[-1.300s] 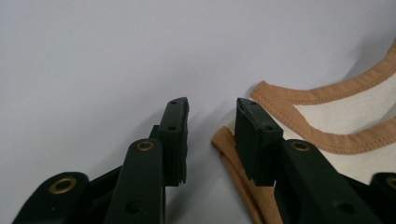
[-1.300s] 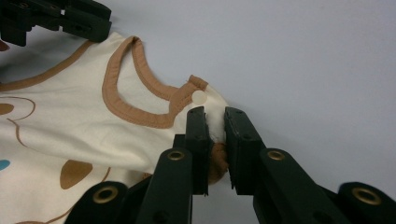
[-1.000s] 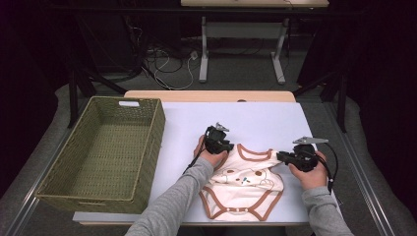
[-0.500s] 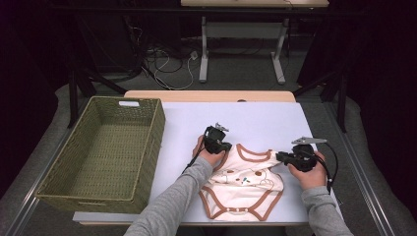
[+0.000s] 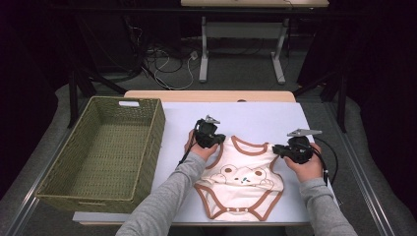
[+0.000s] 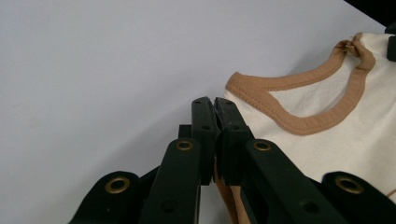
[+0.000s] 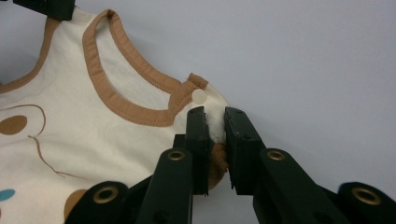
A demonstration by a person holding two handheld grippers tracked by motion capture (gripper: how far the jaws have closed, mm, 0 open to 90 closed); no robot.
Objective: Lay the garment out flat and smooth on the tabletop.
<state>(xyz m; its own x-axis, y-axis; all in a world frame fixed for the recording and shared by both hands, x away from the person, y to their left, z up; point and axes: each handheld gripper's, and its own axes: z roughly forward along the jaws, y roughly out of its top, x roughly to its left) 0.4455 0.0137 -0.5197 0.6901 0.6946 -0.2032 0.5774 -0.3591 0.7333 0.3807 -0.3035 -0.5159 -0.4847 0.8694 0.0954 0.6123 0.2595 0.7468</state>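
A cream baby bodysuit (image 5: 241, 179) with tan trim and a bear print lies flat on the white table (image 5: 255, 118), neck end away from the person. My left gripper (image 5: 220, 141) is shut on its left shoulder strap. In the left gripper view the jaws (image 6: 215, 105) are pressed together with tan-edged cloth (image 6: 327, 140) caught low between them. My right gripper (image 5: 275, 149) pinches the right shoulder. In the right gripper view cream fabric (image 7: 93, 130) bunches between the jaws (image 7: 215, 114), just below a white snap (image 7: 199, 96).
A large green woven basket (image 5: 152, 147) stands on the left part of the table, its near wall close to my left forearm. Bare white tabletop stretches beyond the bodysuit toward the far edge. Cables and desk legs lie on the floor behind the table.
My left gripper has closed on the shoulder strap and lifted slightly, drawing that corner of the bodysuit up. The right gripper has stayed in place.
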